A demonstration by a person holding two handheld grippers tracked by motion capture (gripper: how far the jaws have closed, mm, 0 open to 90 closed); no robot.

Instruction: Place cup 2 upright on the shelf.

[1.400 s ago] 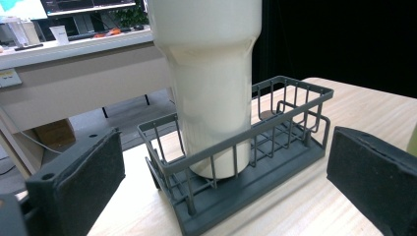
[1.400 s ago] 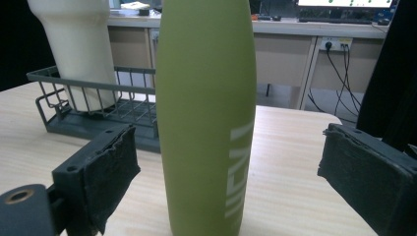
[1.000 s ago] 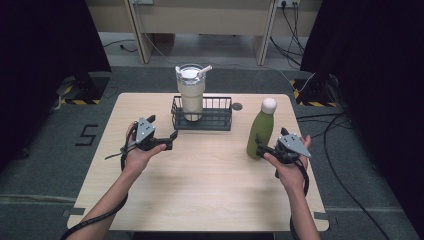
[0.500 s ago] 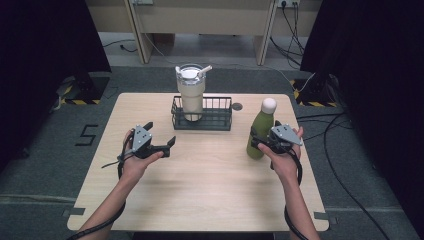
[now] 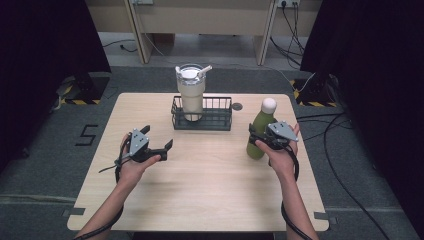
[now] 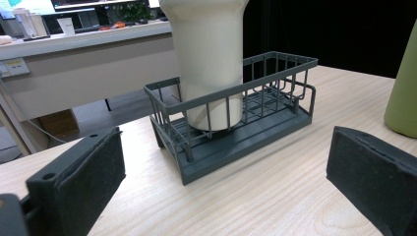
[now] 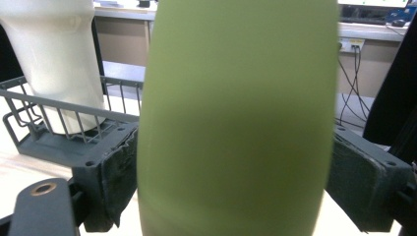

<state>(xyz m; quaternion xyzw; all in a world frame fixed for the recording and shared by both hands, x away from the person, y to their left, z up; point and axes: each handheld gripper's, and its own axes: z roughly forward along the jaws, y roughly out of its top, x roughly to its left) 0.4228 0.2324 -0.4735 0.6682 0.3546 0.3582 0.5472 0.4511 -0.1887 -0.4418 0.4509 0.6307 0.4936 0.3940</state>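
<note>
The green bottle (image 5: 259, 134) stands upright on the table (image 5: 210, 185), right of the wire basket (image 5: 202, 114), with the right gripper (image 5: 256, 136) straddling it, pads seemingly touching. The grasp looks underway; next, squeeze firmly and lift. The left gripper (image 5: 159, 141) hangs open nearby

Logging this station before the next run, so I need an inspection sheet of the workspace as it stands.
Surface: wooden table, bare at the front.
Job's things: green bottle upright at the right; dark wire basket holding a cream tumbler at its left end.
Clutter: nothing seen.
Grippers: right gripper with its jaws on either side of the green bottle, contact not clear; left gripper open, holding nothing.
Cables: one trails from each gripper; more on the floor at right.
Surroundings: grey floor, a desk beyond the table.
</note>
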